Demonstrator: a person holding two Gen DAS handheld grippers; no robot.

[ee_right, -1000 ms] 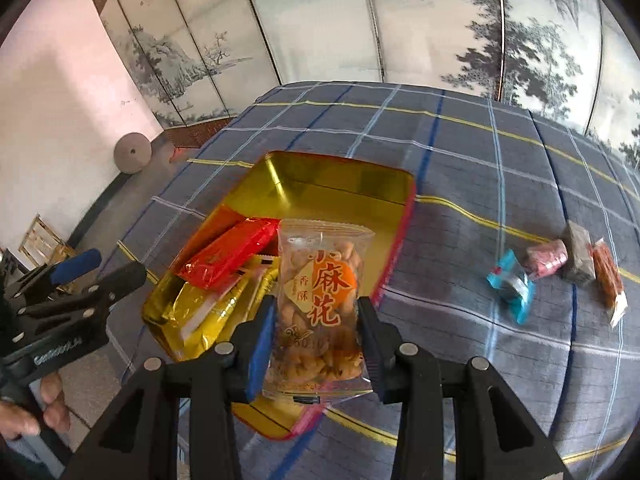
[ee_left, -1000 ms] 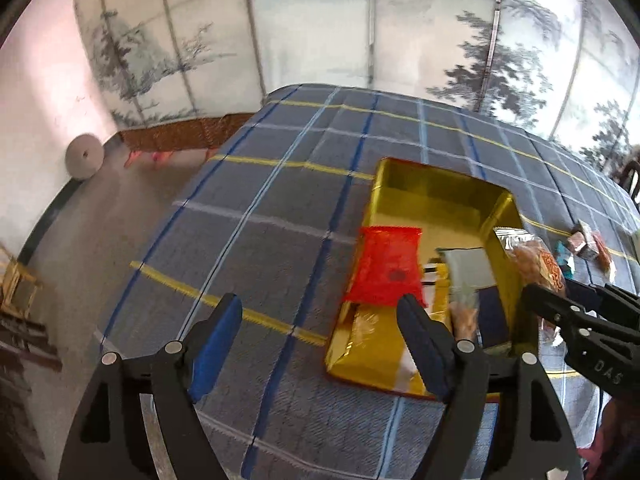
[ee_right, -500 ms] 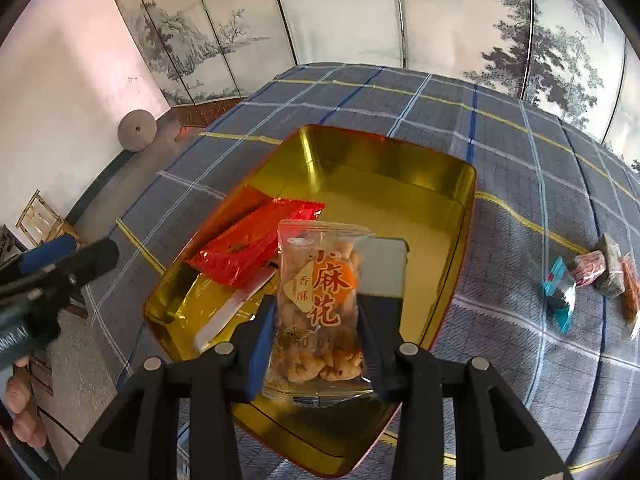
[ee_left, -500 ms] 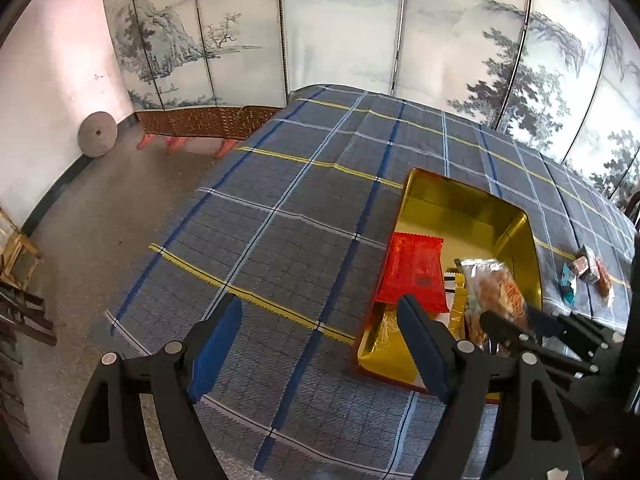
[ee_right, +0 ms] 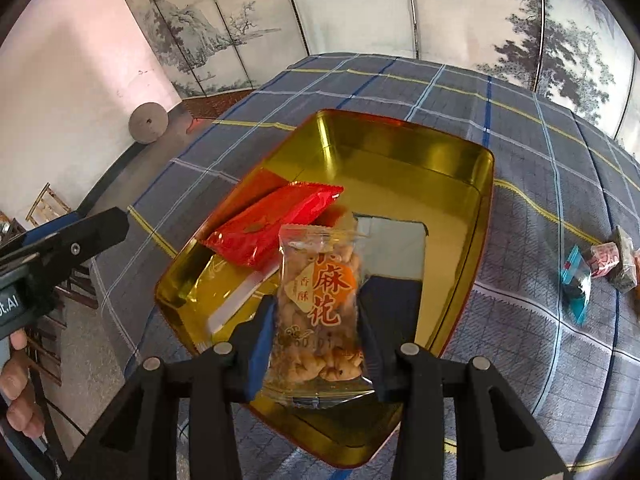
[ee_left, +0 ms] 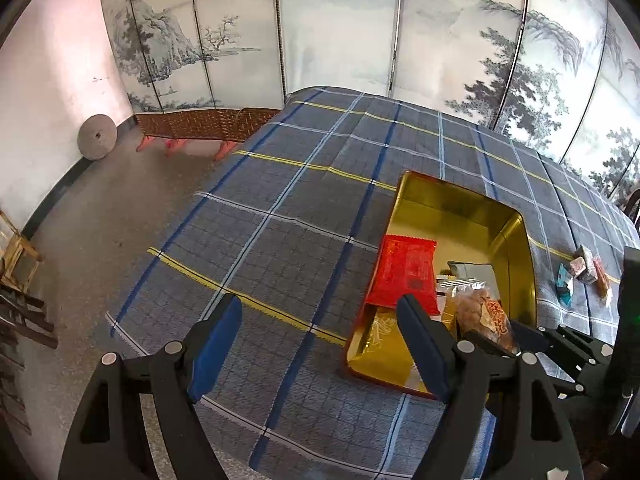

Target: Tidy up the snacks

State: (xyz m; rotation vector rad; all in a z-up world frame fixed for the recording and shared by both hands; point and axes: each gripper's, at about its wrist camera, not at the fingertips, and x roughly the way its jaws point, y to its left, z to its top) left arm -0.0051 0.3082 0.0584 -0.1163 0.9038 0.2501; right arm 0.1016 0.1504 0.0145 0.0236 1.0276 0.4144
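Observation:
A gold tin tray [ee_right: 404, 148] sits on the plaid tablecloth; it also shows in the left wrist view [ee_left: 516, 240]. Inside lie a red packet [ee_right: 276, 220], a grey-blue packet [ee_right: 394, 252] and gold wrappers. My right gripper [ee_right: 318, 320] is shut on a clear bag of fried twists [ee_right: 320, 292] and holds it over the tray's near part. The bag also shows in the left wrist view [ee_left: 484, 316]. My left gripper [ee_left: 320, 348] is open and empty above the cloth, left of the tray.
Several small wrapped snacks [ee_right: 600, 268] lie on the cloth to the right of the tray. A painted folding screen [ee_left: 340, 28] stands behind the table. The table's left edge drops to the floor, with a round stone [ee_left: 97, 138] by the wall.
My right gripper has carried the bag of twists forward and down, from the tray's near rim to over its inside. My left gripper has drawn back and up, away from the tray.

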